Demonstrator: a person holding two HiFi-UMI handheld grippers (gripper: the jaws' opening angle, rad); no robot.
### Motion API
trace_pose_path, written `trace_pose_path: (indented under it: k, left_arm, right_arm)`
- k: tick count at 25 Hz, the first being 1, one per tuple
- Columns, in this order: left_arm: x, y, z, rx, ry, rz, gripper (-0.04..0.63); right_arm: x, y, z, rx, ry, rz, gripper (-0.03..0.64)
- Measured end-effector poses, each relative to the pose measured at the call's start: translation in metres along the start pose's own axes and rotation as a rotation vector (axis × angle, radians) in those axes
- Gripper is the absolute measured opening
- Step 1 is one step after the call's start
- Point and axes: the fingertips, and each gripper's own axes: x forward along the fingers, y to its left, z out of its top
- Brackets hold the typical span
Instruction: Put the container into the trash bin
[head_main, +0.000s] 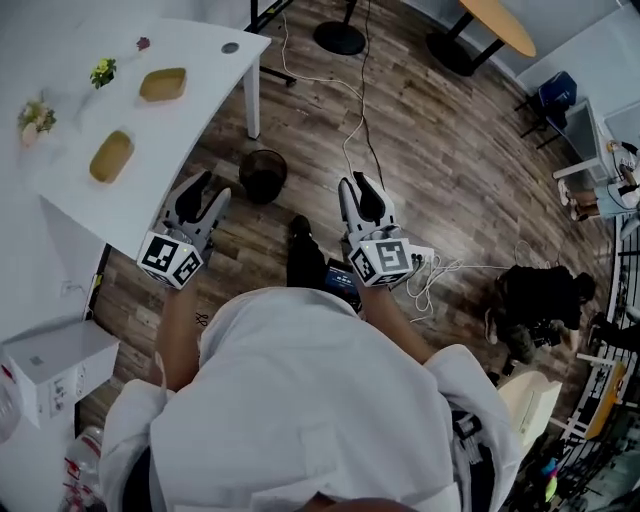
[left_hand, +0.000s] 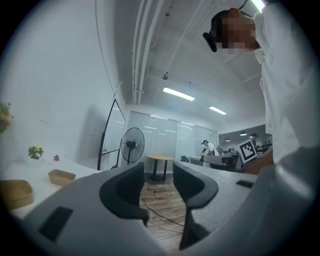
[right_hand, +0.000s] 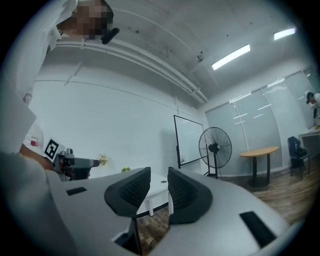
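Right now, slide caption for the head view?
Left claw and right claw open, empty; two tan containers on white table, black trash bin on floor ahead.

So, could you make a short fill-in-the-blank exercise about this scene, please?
1. The brown containers lie on the white ___.
2. The dark trash bin stands on the wooden ___.
3. The left tongs and right tongs are both ___, holding nothing.
Missing words: table; floor; open.

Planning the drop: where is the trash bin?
Head view: the trash bin stands on the wood floor, left of centre, by the leg of the white table.
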Motion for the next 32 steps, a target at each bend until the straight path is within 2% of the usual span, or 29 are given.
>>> trace_pose_path:
  k: [3, 6, 12, 18, 22, 28, 32]
  left_arm:
    - [0.024, 0.035, -0.003, -0.068, 0.001, 0.050, 0.178]
    - [0.048, 0.074, 0.009, -0.171, -0.051, 0.122, 0.178]
    - [0.102, 0.132, 0.023, -0.193, -0.051, 0.270, 0.178]
    - [0.142, 0.175, 0.028, -0.271, -0.094, 0.385, 0.178]
    - [0.141, 0.196, 0.029, -0.276, -0.093, 0.487, 0.178]
    - [0.115, 0.241, 0.007, -0.273, -0.030, 0.639, 0.178]
    - [0.092, 0.277, -0.015, -0.342, 0.004, 0.729, 0.178]
  right_arm:
    - [0.050, -0.016, -0.004, 0.007, -0.004, 0.057, 0.127]
    - [0.101, -0.038, 0.000, 0.008, -0.008, 0.124, 0.127]
    - [0.191, -0.099, 0.009, 0.012, 0.008, 0.229, 0.123]
    - [0.268, -0.142, 0.009, 0.001, -0.007, 0.318, 0.121]
    - [0.308, -0.148, 0.001, 0.009, 0.001, 0.386, 0.121]
    - [0.358, -0.137, -0.012, 0.032, 0.010, 0.435, 0.121]
    - [0.393, -0.119, -0.015, 0.017, 0.018, 0.473, 0.121]
